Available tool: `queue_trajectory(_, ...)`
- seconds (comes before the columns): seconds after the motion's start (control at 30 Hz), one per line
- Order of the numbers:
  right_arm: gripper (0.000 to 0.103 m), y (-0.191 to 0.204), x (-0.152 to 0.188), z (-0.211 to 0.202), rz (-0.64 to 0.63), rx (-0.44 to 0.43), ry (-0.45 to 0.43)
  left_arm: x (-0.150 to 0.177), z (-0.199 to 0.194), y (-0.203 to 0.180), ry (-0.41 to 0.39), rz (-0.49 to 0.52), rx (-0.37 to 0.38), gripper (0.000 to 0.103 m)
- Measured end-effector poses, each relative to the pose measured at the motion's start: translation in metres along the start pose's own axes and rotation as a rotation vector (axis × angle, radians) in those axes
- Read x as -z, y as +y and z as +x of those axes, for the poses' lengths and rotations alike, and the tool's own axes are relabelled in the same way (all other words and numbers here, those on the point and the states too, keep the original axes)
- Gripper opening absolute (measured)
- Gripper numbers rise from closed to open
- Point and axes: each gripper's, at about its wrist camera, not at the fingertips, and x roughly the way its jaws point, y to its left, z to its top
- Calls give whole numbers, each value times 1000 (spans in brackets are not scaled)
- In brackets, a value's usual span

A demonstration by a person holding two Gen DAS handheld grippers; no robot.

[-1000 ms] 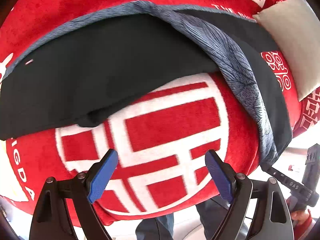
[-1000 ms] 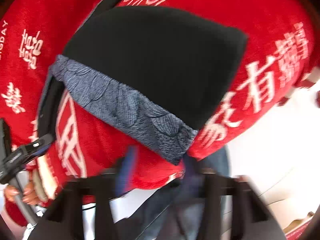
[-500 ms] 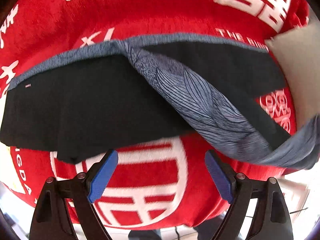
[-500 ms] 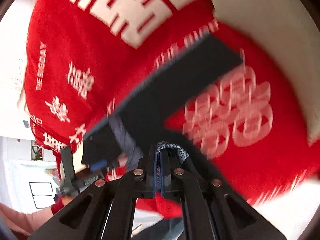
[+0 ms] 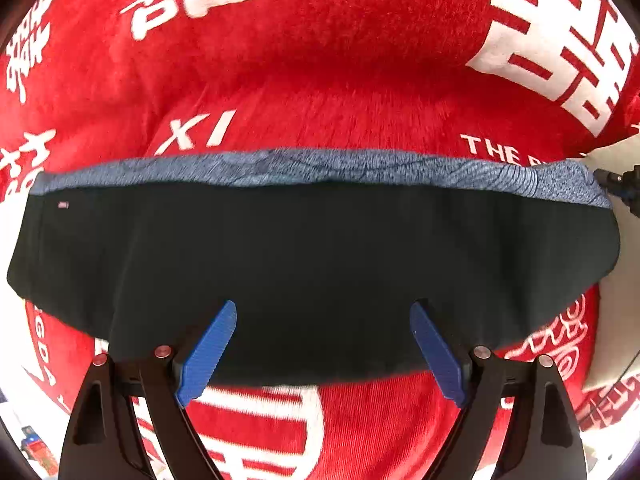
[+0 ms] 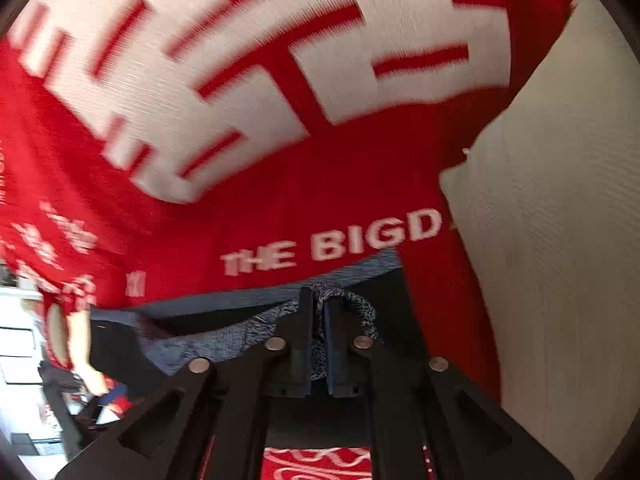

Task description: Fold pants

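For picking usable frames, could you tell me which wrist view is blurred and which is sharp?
Left wrist view: sharp, with fisheye bowing of the pants and red blanket. Right wrist view: motion-smeared, the blanket's white lettering streaked; only the right gripper stays crisp.

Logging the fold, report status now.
Left gripper open above pants. Right gripper opening, patterned hem between fingers. Pants flat on red blanket; nothing in the way.

The pants (image 5: 312, 264) lie flat on the blanket (image 5: 320, 80), spread from left to right, waistband along the far edge. My left claw (image 5: 324, 344) hangs over their near edge. My right claw (image 6: 318, 340) sits at their right end, fabric between its fingers, a pillow (image 6: 560, 208) just right of it.
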Motion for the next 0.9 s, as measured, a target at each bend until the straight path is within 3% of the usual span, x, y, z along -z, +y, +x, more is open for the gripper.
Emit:
queue_trajectory(0.07, 36, -2, -1, 3, 5, 9, 0, -3, 6, -2, 0, 11, -9, 90)
queue_trajectory(0.1, 59, -2, 1, -1, -1, 11, -20, -5, 10, -4, -3, 15, -15, 90)
queue_trajectory(0.13, 72, 0, 4, -9, -21, 31, -61, -7, 12, -5, -6, 18, -20, 90)
queue_trajectory(0.2, 72, 3, 9, -19, -70, 46, -102, -12, 18, -7, -9, 22, -33, 90)
queue_trajectory(0.27, 71, 2, 9, -18, -94, 50, -70, -16, 25, -8, -10, 22, -38, 90)
queue_trajectory(0.37, 61, -5, 9, -1, -102, 127, -11, -19, 37, -12, 3, 25, -71, 90)
queue_trajectory(0.5, 47, -23, 0, 28, -18, 117, 63, -16, 47, -14, 15, 26, -85, 90)
queue_trajectory(0.57, 17, -28, -2, 41, -12, 155, 96, -14, 50, -14, 26, 25, -97, 90)
queue_trajectory(0.63, 3, -28, -6, 37, -13, 146, 72, -14, 45, -13, 0, 20, -105, 90)
queue_trajectory(0.7, 1, -25, -12, 22, -23, 112, 11, -14, 36, -15, -54, 34, -118, 90)
queue_trajectory(0.77, 1, -24, -20, 14, -27, 111, -27, -18, 39, -19, -57, 53, -138, 90)
queue_trajectory(0.9, 7, -32, -29, 21, 26, 143, 18, -28, 45, -25, -50, 45, -133, 90)
